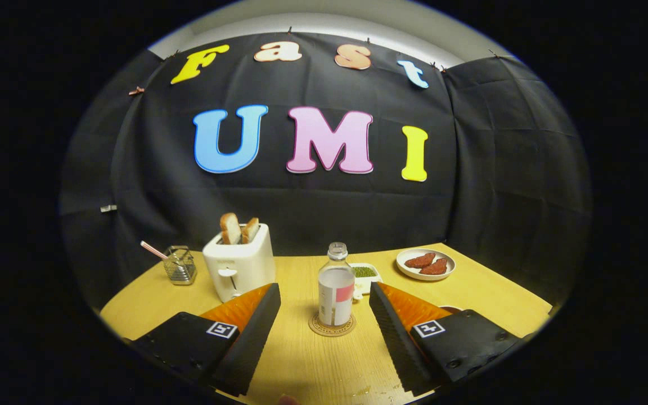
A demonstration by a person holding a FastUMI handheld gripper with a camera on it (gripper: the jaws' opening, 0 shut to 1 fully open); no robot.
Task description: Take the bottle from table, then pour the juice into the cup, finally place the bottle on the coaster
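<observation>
Gripper fingers spread wide, empty, either side of bottle.
Bottle upright on coaster, released; task looks finished.

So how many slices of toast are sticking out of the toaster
2: both stand in the top of the white toaster, one toast slice beside the other, beyond the open jaws' left side. None looks hidden.

— What's on the bench?
— Toaster and wire holder left of centre, coaster under the bottle mid-frame, small dish behind, plate at right.
</observation>
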